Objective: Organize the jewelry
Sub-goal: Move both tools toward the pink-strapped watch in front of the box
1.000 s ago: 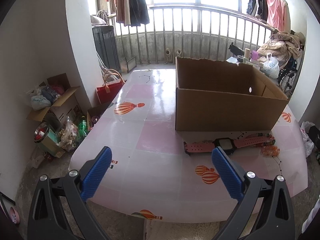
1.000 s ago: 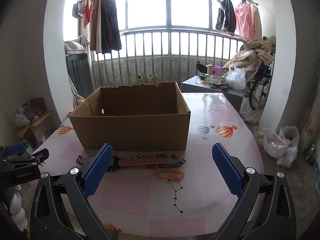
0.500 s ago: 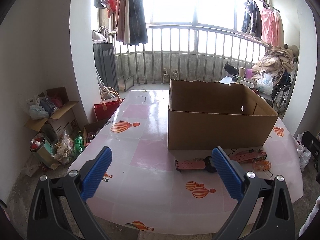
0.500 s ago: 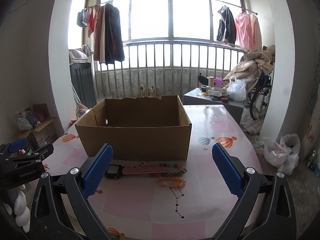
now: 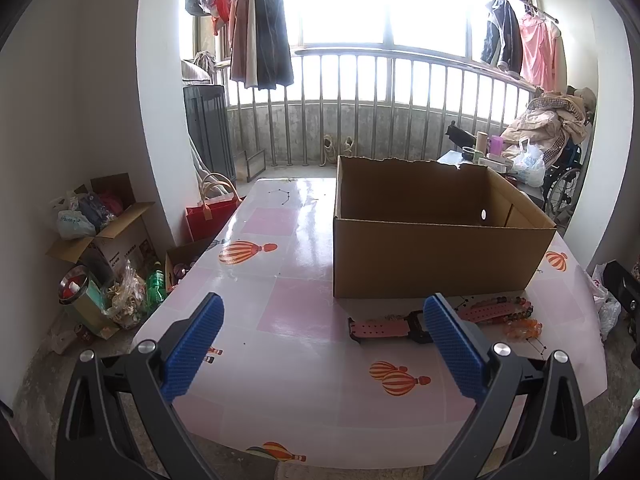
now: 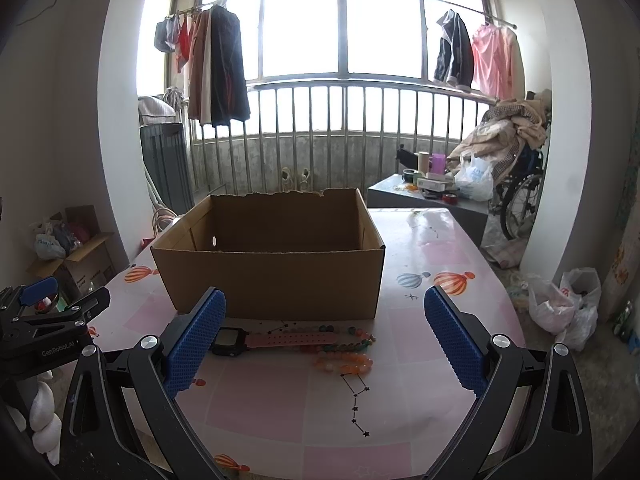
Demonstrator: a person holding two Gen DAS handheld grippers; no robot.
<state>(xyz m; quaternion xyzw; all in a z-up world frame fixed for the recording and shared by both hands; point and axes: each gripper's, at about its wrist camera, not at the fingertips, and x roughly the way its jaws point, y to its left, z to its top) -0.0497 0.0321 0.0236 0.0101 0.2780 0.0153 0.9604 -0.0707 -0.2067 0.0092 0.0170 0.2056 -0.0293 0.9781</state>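
Note:
An open cardboard box stands on the pink table. In front of it lie a pink-strapped watch, a dark bead bracelet and an orange bead bracelet. My left gripper is open, above the table's near edge, with the watch behind its right finger. My right gripper is open too, nothing between its fingers; the jewelry lies ahead between them. The left gripper shows at the left edge of the right wrist view.
The table carries balloon prints. Left of it on the floor are a red bag, boxes and bottles. A wheelchair and plastic bags stand to the right. A railing and hung clothes are behind.
Both grippers have pulled back and tilted up, so the box and jewelry sit lower and farther off in view. Both stay open. Nothing on the table has moved.

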